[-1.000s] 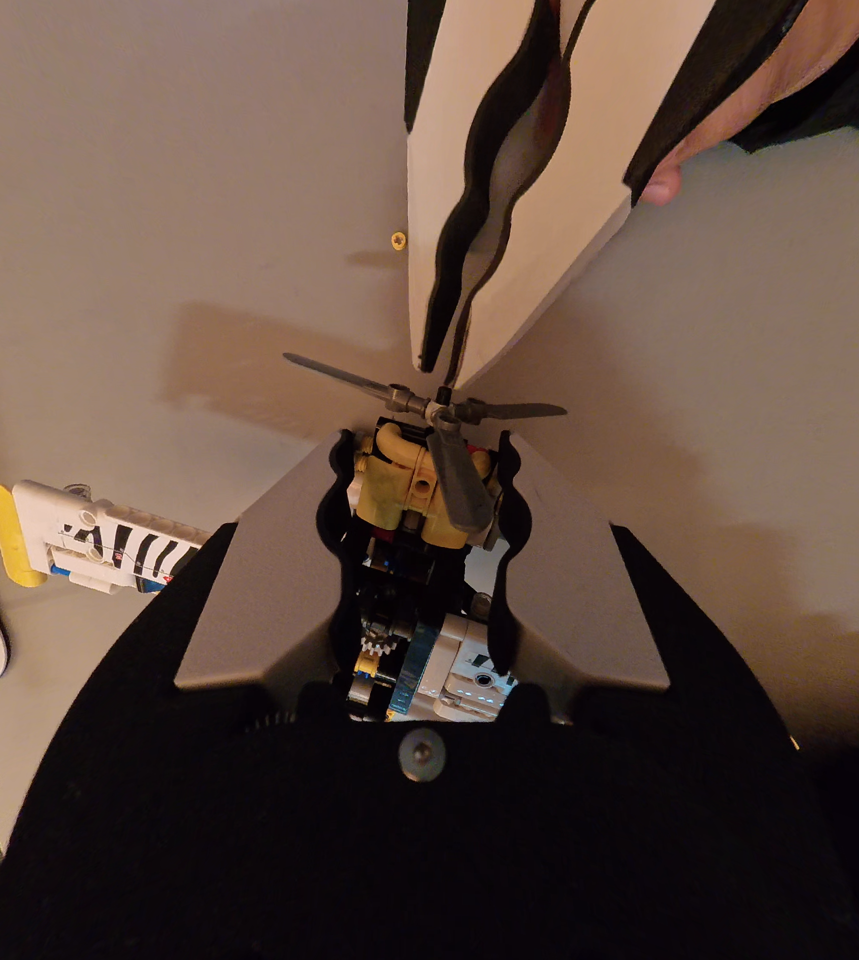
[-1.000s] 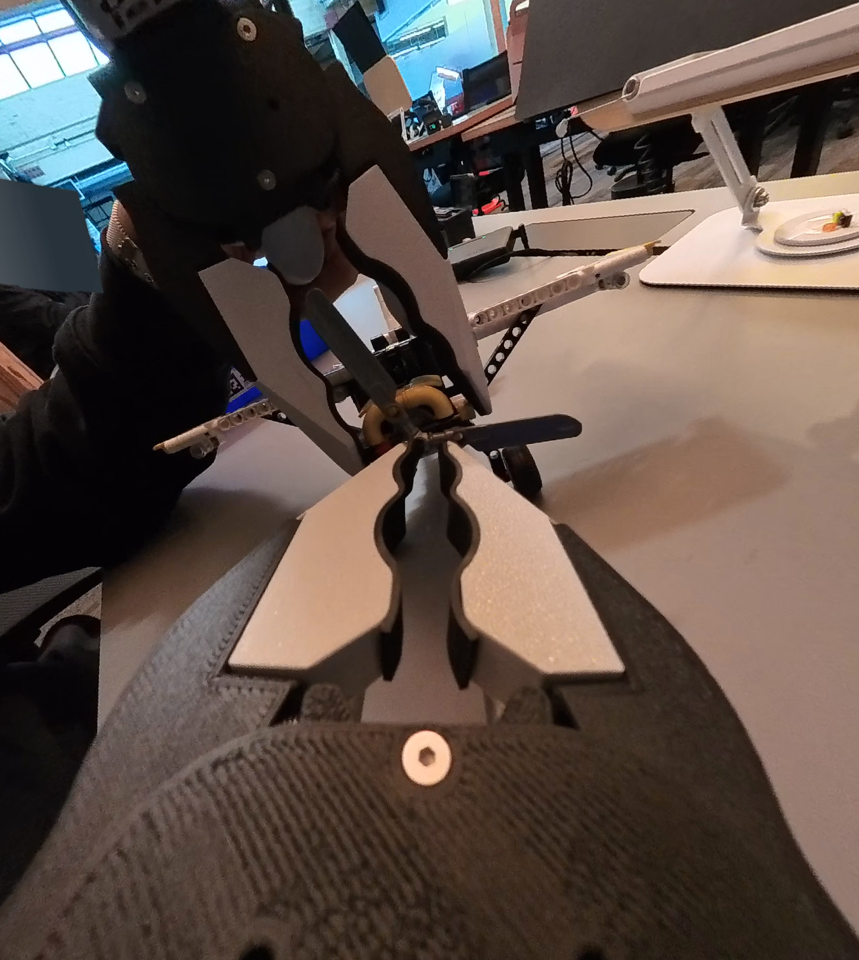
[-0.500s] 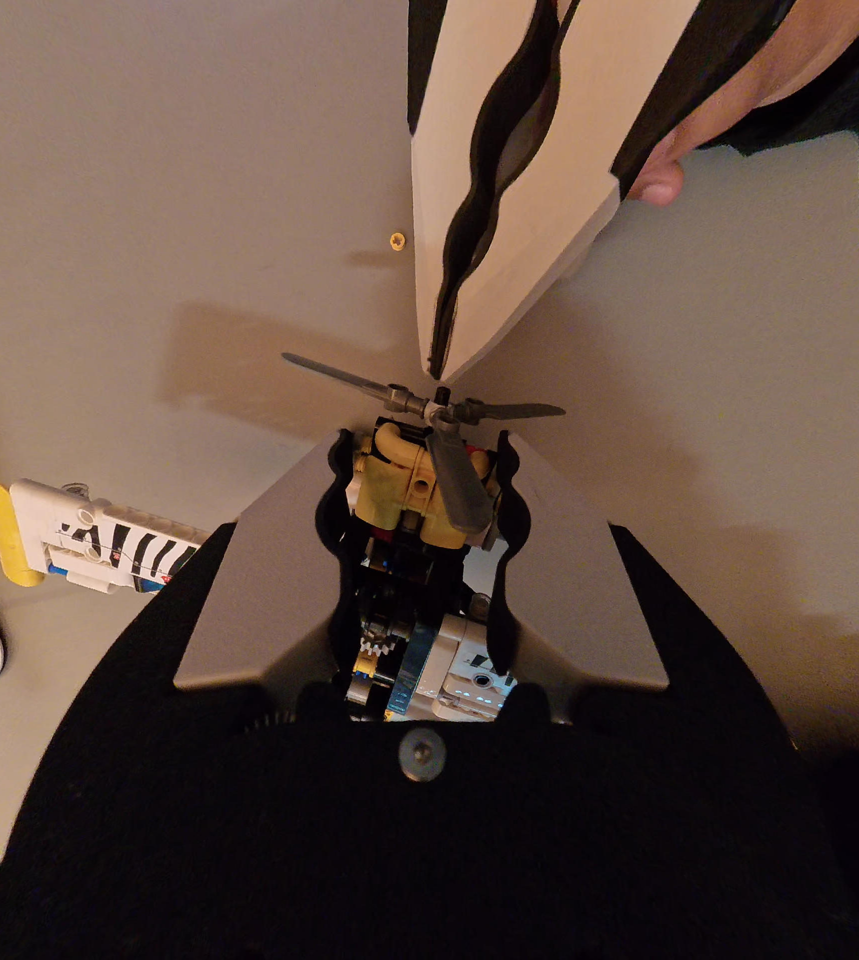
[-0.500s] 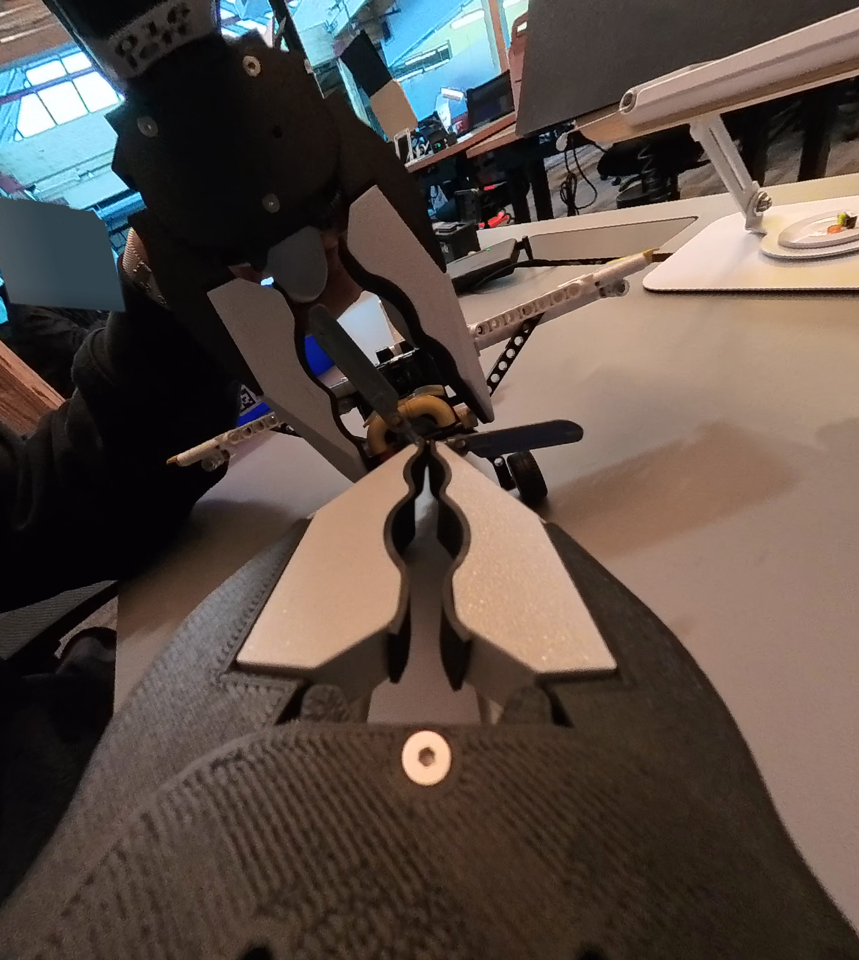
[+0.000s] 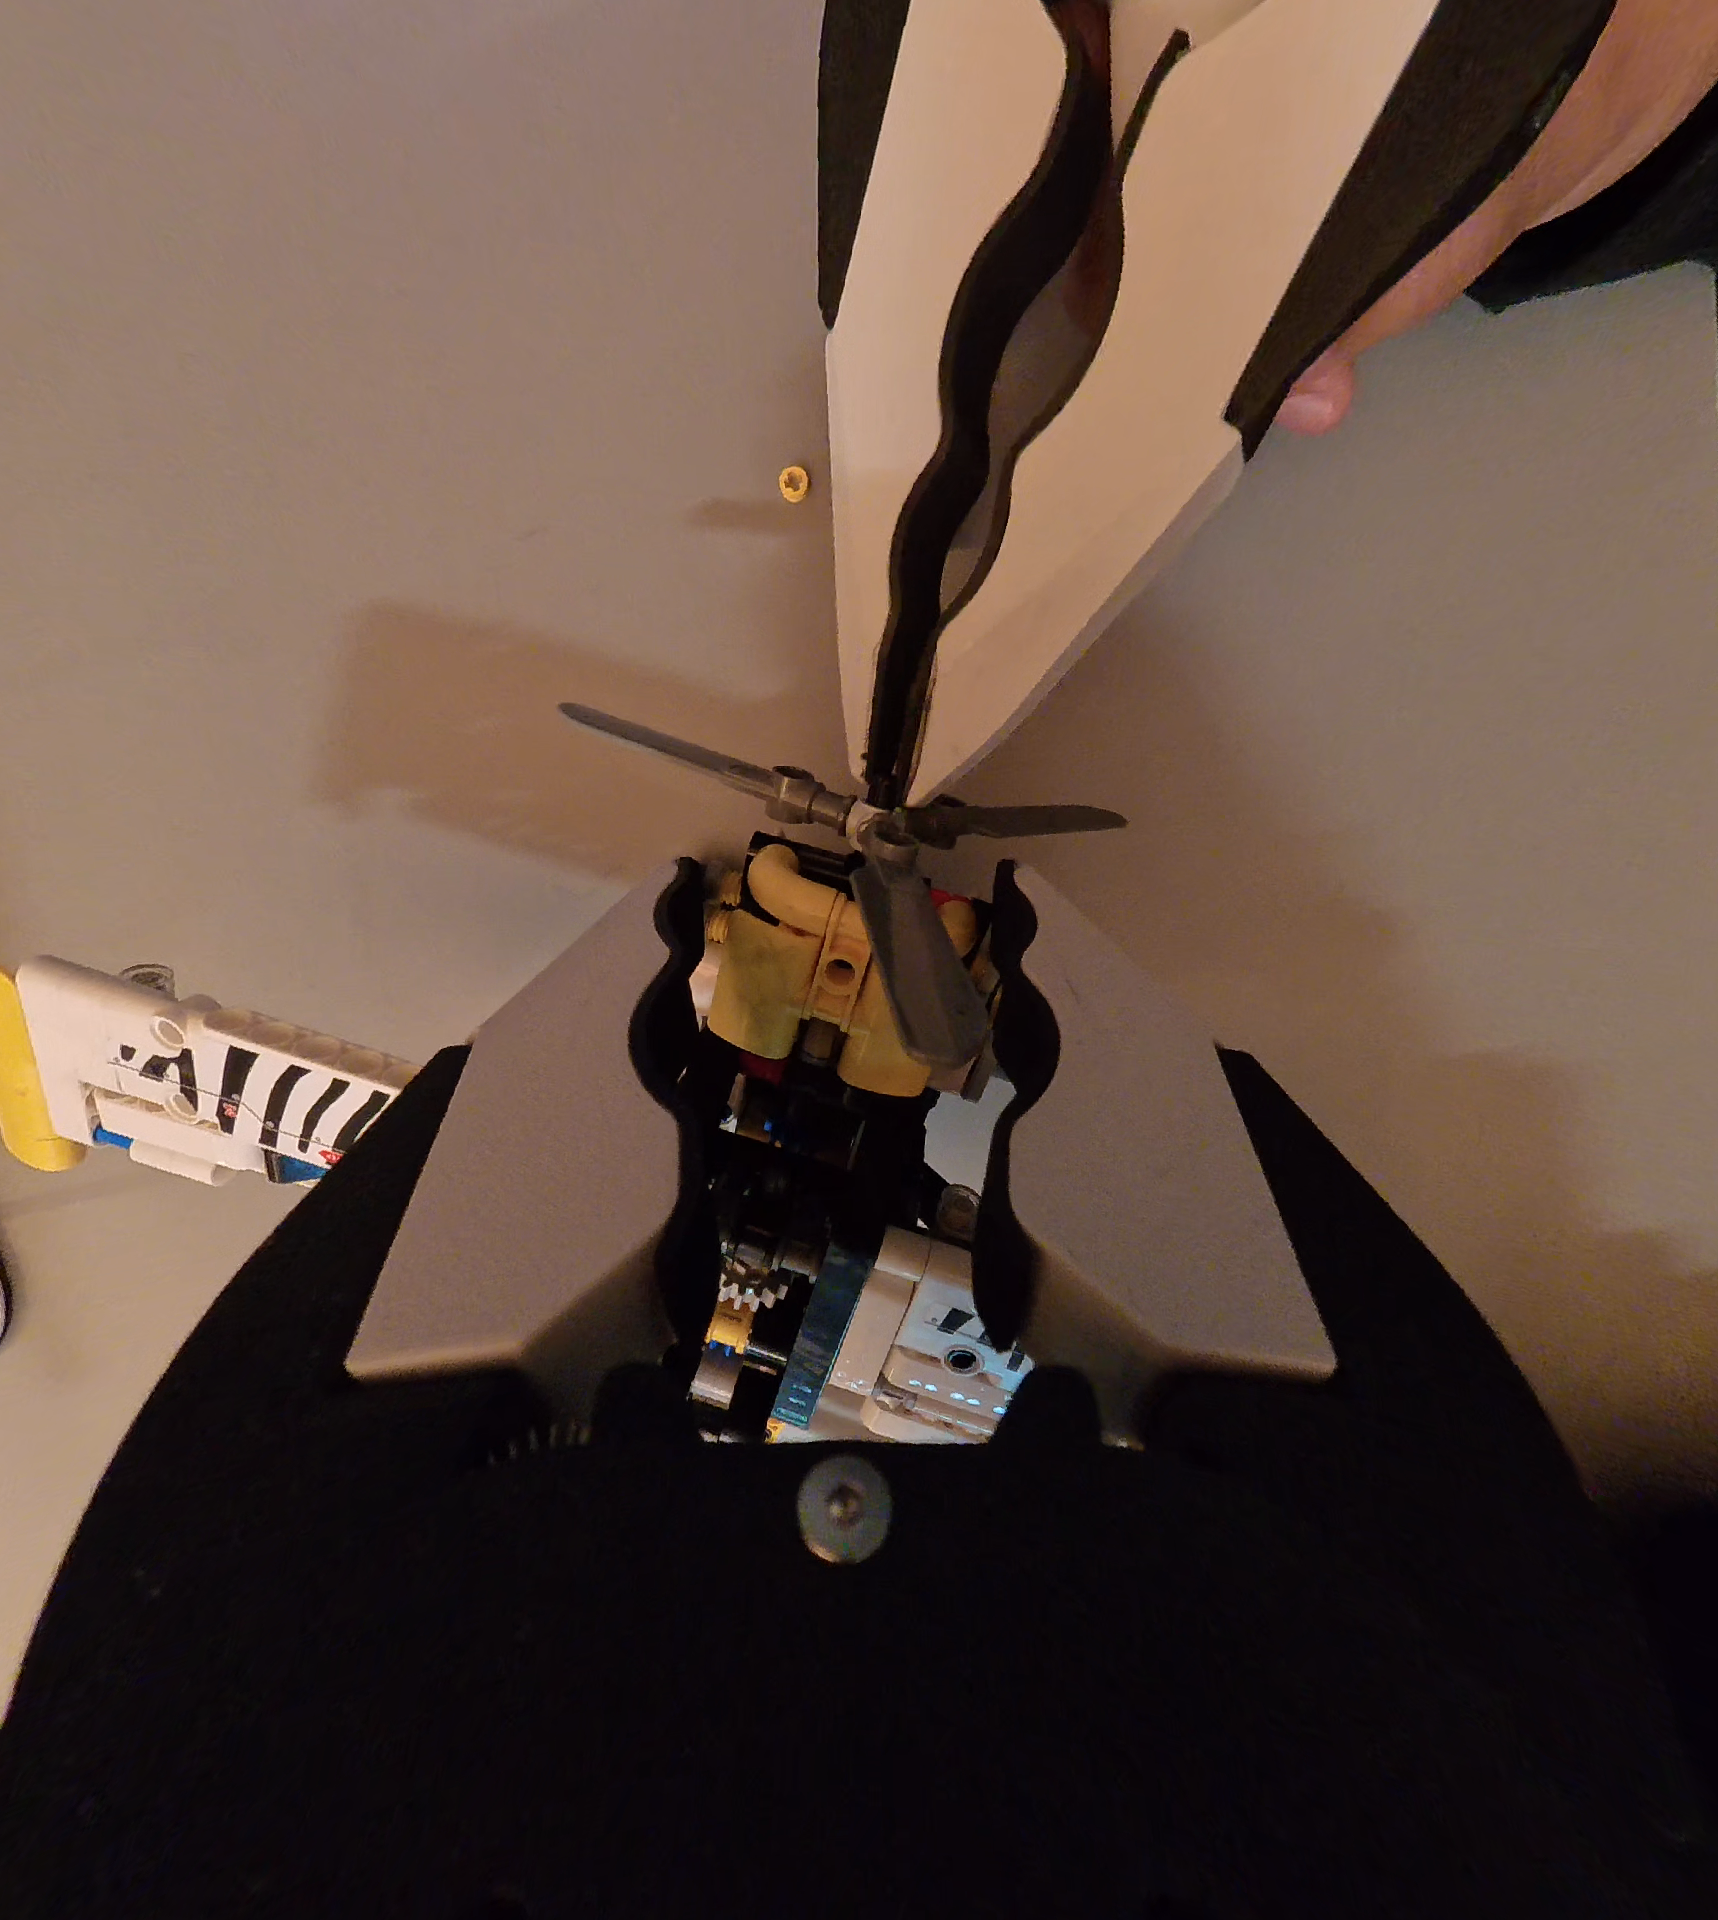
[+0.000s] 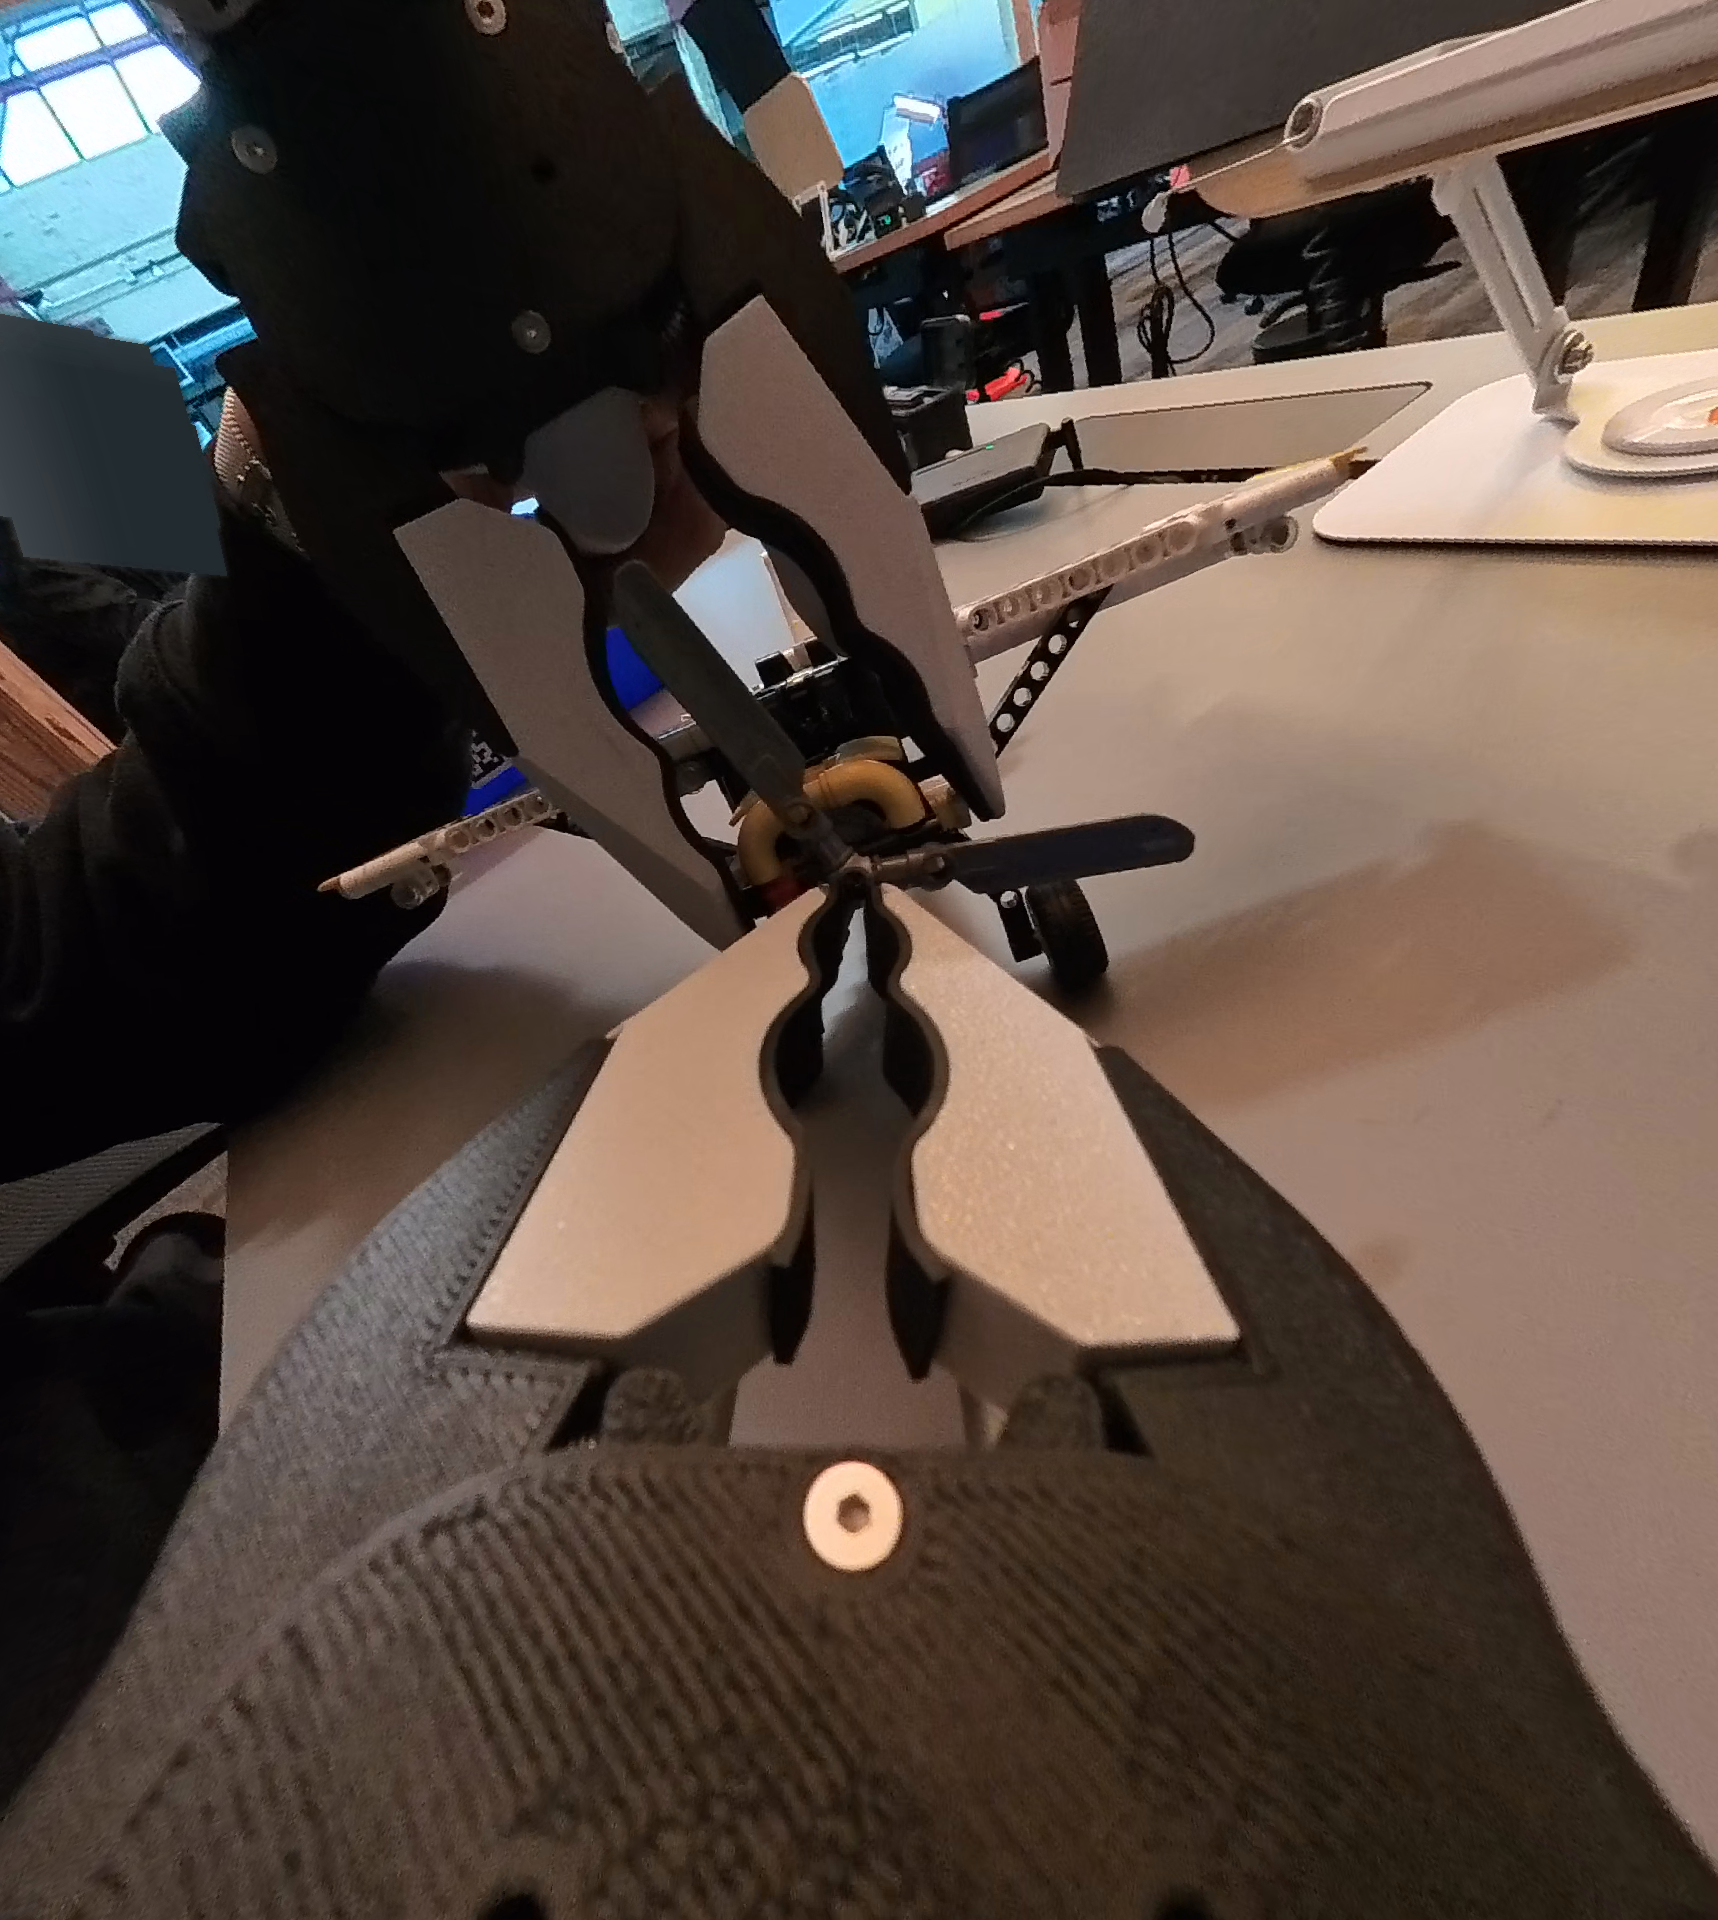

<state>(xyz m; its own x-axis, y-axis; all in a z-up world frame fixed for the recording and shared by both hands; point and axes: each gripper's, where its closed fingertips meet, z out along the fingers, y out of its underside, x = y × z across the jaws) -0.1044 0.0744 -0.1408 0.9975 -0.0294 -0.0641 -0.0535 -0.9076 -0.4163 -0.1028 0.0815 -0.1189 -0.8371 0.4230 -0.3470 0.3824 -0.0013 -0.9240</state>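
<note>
Grey propeller [image 5: 839,821] tops the brick-built plane [image 5: 813,997] on the surface [image 5: 315,312]. Left gripper [image 5: 839,883] clamps the plane's nose; right gripper [image 6: 850,899] pinches the hub pin above it. Judgement: pull straight along the axle, 1 steady motion.

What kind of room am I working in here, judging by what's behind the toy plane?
Probably a shared office or lab workshop: rows of desks with monitors and cables behind, a white monitor stand on this grey table, large industrial windows.

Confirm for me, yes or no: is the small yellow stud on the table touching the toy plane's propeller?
No: the small yellow stud lies alone on the table, well apart from the grey propeller.
</note>
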